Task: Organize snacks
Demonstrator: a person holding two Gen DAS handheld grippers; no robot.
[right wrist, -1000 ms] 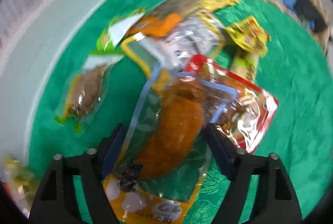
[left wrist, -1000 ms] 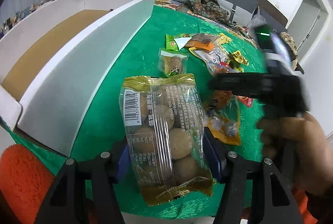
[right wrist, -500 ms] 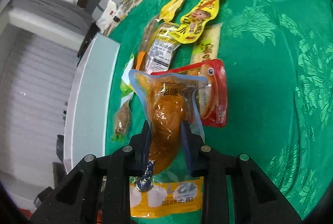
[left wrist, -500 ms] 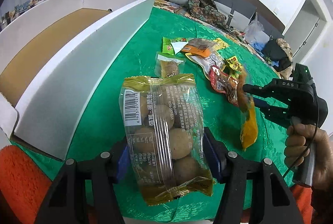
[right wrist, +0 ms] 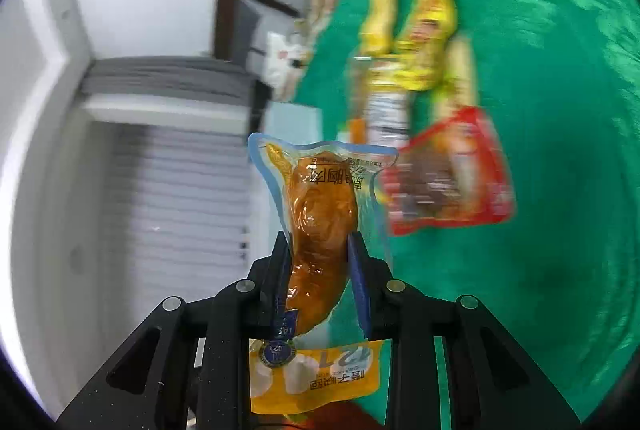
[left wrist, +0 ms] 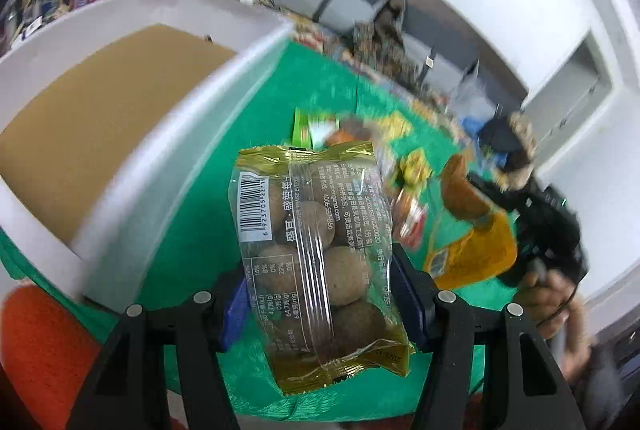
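While both packets hang clear of the green surface (left wrist: 188, 214), the white box (left wrist: 168, 134) lies up and left of the left gripper (left wrist: 316, 294), nearer that hand. It clamps the gold-edged ball snack packet (left wrist: 316, 254), long axis along the fingers. Right of the box, the right gripper (right wrist: 320, 270) pinches narrowly the orange meat pouch (right wrist: 320, 230), carried upright.

A green cloth with a leaf pattern (right wrist: 560, 250) covers the surface that carries everything. On it a white cardboard box (left wrist: 168, 166) with a brown floor stands at the left. Loose snack packets lie clustered on the cloth: a red pouch (right wrist: 448, 182), two yellow packets (right wrist: 434, 26) side by side beyond it, a pale stick-shaped packet (right wrist: 460, 78), and a green packet (left wrist: 308, 124) near the box, all blurred.
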